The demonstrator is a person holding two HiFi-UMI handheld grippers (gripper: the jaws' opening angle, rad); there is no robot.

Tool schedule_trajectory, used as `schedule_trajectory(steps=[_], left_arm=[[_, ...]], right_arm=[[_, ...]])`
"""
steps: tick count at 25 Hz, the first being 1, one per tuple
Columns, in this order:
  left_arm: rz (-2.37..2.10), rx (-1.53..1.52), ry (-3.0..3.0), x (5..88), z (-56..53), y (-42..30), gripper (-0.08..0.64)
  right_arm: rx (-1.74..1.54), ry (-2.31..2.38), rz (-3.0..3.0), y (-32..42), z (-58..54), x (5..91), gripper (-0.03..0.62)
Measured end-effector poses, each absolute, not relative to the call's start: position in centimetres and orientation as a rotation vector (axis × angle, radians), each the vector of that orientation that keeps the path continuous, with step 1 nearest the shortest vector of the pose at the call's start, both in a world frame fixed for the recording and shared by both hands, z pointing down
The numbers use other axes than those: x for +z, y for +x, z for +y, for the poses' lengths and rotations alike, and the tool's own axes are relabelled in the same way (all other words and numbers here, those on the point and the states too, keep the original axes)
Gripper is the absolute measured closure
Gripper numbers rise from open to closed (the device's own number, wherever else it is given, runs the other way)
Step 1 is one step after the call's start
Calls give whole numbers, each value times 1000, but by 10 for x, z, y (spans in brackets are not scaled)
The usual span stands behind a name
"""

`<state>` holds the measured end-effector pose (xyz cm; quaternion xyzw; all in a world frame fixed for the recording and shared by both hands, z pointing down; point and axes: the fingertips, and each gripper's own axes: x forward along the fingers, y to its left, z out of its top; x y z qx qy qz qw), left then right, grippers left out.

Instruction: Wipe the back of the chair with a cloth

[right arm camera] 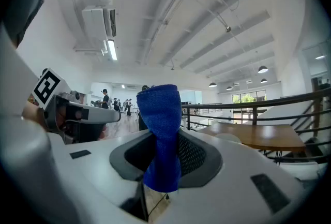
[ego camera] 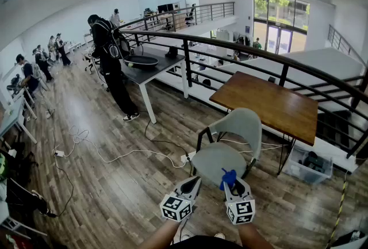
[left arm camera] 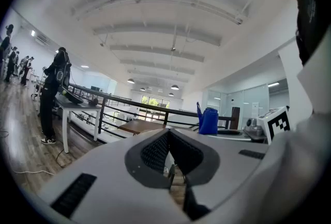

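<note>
Your right gripper pinches the cloth near the chair. Your left gripper, also near the chair, is closed with nothing in it.

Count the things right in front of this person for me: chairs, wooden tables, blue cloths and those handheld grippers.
Chair: 1
Wooden table: 1
Blue cloth: 1
Grippers: 2, the left gripper and the right gripper
Total: 5

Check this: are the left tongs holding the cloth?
No, the blue cloth is pinched in the right tongs, while the left tongs are shut on nothing.
</note>
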<state>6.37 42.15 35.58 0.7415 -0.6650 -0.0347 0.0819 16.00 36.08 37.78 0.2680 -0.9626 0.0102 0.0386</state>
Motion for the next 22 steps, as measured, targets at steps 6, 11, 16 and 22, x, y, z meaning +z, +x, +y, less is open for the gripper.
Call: schedule_trajectory(steps=[6, 11, 16, 22], left_arm=[[-1958, -103, 2232, 358, 414, 67, 561], [-1953, -97, 2234, 357, 409, 70, 561], [-1956, -75, 2231, 361, 404, 76, 561], [-1981, -55, 2199, 365, 400, 84, 561]], right_arm=[[30, 803, -2945, 156, 360, 383, 476], [33, 824, -2939, 163, 352, 380, 477], [57, 840, -2958, 170, 344, 381, 476], [121, 773, -3012, 175, 339, 381, 476]])
